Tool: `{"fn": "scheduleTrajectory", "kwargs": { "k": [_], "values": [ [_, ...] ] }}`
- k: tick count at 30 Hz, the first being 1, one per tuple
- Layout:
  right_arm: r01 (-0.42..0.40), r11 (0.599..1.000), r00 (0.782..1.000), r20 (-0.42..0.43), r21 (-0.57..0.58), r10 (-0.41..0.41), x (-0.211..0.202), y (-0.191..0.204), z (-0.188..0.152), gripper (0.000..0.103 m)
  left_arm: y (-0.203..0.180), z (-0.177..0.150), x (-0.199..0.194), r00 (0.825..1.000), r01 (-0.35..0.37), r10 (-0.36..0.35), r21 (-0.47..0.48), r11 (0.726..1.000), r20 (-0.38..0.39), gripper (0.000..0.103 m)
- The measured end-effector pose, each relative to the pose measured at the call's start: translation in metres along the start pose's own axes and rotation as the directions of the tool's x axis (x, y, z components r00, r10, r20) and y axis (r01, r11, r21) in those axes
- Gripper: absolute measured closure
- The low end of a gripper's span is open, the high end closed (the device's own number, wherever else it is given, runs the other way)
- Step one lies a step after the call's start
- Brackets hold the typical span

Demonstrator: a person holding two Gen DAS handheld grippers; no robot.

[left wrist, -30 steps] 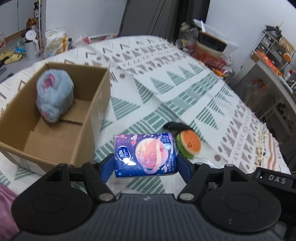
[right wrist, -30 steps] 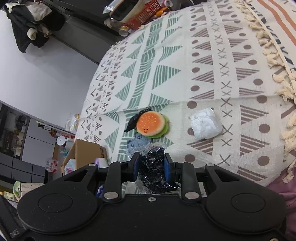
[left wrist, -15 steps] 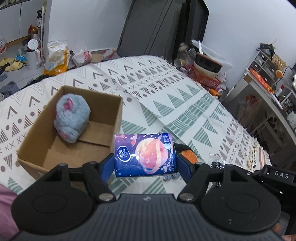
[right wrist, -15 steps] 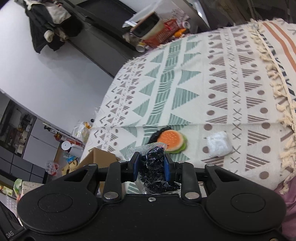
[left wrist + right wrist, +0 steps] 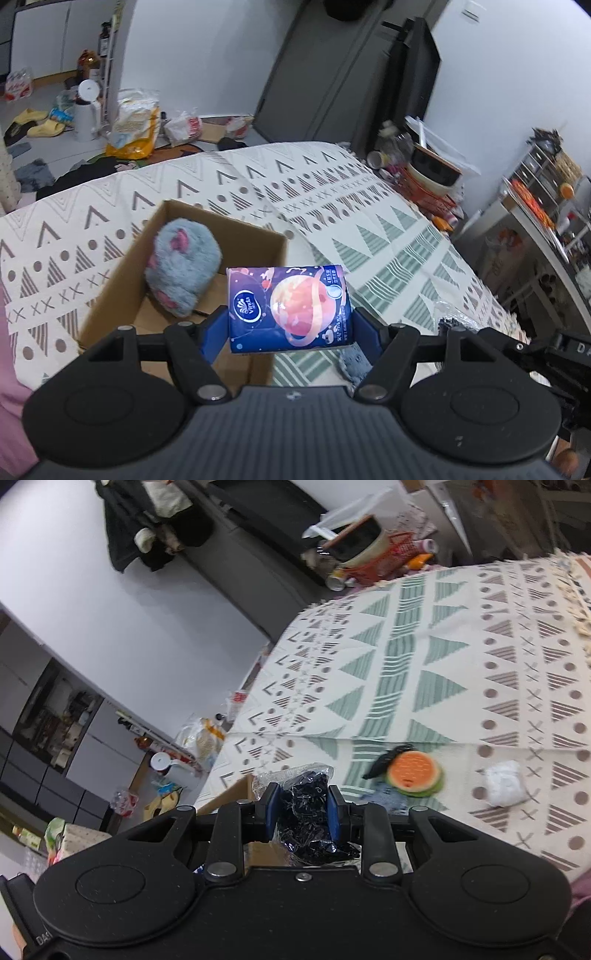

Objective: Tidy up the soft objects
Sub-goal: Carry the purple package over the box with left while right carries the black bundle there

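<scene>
A glossy, dark-blue plastic-wrapped tissue pack (image 5: 288,306) printed with a pink planet caught the light between smooth blue plastic fingers (image 5: 213,334). The open brown cardboard box (image 5: 122,273) looked matt and papery, with raw cut edges, and the grey and pink plush toy (image 5: 181,266) inside it was shaggy and soft. The patterned cream, green and brown woven cloth (image 5: 461,672) appeared matt and slightly coarse. A crinkled clear plastic bag of shiny black pieces (image 5: 308,812) glinted. The orange and green round burger-shaped toy (image 5: 415,773) seemed foam-like, though blur made that uncertain.
</scene>
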State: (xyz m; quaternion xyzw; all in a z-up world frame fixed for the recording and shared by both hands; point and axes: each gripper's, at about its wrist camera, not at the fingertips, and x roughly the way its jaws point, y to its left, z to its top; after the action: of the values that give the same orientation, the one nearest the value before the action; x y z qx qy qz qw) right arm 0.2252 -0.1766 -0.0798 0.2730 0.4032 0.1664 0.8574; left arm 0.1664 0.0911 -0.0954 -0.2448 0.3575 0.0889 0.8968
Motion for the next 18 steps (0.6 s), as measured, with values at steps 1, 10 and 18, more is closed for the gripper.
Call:
{"fn": "scheduleTrajectory", "kwargs": {
  "k": [1,10,18],
  "values": [
    [-0.006,1.0,1.0,-0.002,-0.008,0.006,0.002,0.005,0.0,0.076,0.003,0.002,-0.001,1.0,0.0,0.0,-0.009,1.0,0.002,0.033],
    [-0.046,0.997,0.999,-0.028,-0.06,0.045,0.021,0.044,-0.005,0.077,0.032,0.016,0.001,1.0,-0.016,0.016,-0.082,0.997,0.005,0.033],
    [-0.07,0.994,0.996,-0.063,-0.085,0.065,0.046,0.069,-0.017,0.077,0.067,0.022,0.01,0.999,-0.045,0.044,-0.167,0.985,-0.009,0.033]
  ]
}}
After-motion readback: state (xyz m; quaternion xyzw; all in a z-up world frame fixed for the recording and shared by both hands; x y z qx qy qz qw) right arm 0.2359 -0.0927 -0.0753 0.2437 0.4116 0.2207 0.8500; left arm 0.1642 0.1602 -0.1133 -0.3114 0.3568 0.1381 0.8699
